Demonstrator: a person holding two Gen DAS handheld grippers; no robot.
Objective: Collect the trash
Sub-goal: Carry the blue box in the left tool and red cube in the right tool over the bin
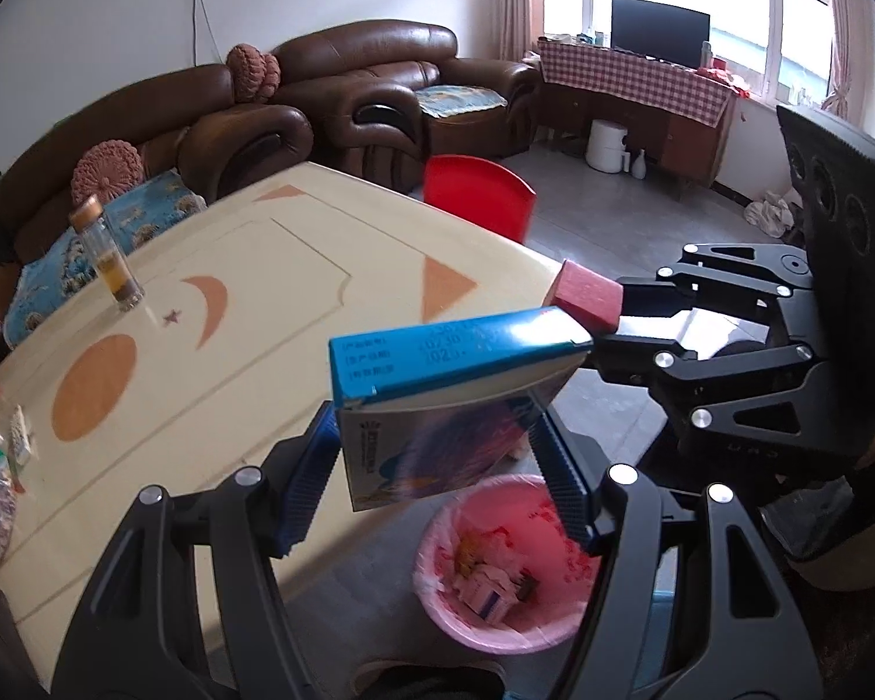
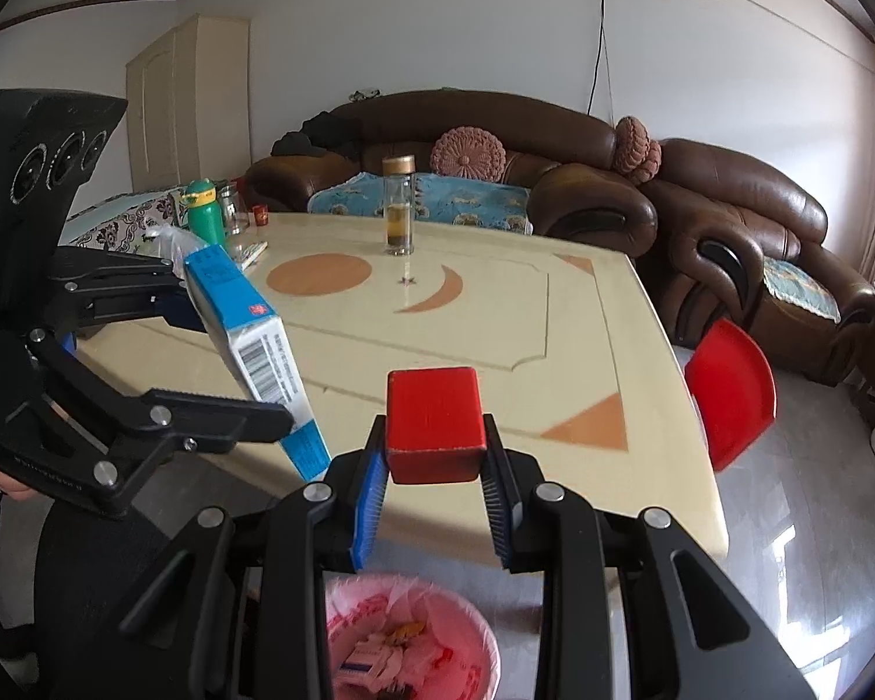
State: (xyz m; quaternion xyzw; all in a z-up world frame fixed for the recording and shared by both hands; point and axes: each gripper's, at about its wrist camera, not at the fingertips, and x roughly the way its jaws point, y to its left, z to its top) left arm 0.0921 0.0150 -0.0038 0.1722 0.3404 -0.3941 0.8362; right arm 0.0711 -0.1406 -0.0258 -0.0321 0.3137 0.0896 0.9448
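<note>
Two grips — blue carton [image 1: 449,373] between left jaws, red box [image 2: 434,426] between right jaws

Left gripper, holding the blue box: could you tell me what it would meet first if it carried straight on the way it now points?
Probably the right gripper with its red block, just past the blue box; depth is unclear.

Blue-and-white printed cardboard box [image 1: 455,402]: glossy. Red rectangular block [image 2: 436,424]: matt, scuffed edges. Cream worktop with orange inlays [image 2: 496,321]: smooth, polished. Pink plastic bin with thin film liner [image 1: 501,560]. Brown leather sofa [image 2: 583,175]: shiny. Clear glass bottle [image 2: 399,210].
</note>
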